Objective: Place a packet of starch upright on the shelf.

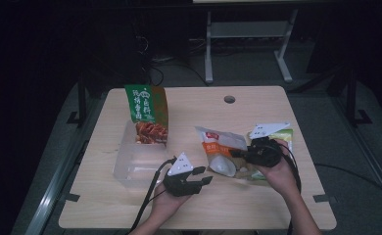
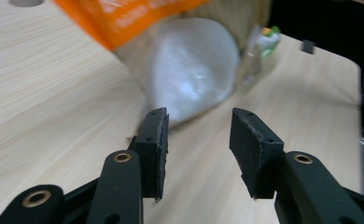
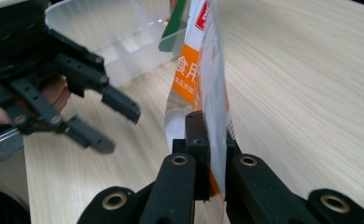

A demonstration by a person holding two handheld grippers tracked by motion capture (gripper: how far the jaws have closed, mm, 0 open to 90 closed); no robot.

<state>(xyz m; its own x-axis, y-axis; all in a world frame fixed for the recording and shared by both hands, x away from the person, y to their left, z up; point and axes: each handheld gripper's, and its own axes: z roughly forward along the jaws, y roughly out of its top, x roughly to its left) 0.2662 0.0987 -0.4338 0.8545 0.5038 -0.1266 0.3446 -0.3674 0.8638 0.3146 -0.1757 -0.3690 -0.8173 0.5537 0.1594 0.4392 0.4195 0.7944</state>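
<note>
An orange-and-white snack bag with a white bulge at its lower end lies tilted on the table's right half. My right gripper is shut on its edge; in the right gripper view the jaws pinch the bag, which stands upright between them. My left gripper is open, just left of the bag's lower end. In the left gripper view its jaws stand apart with the blurred white bulge just beyond them, not touching. The left gripper also shows in the right gripper view.
A clear plastic bin stands left of centre with a green-and-red snack bag upright at its far end. A green-yellow packet lies under the right hand. The wooden table has a round hole near its far edge.
</note>
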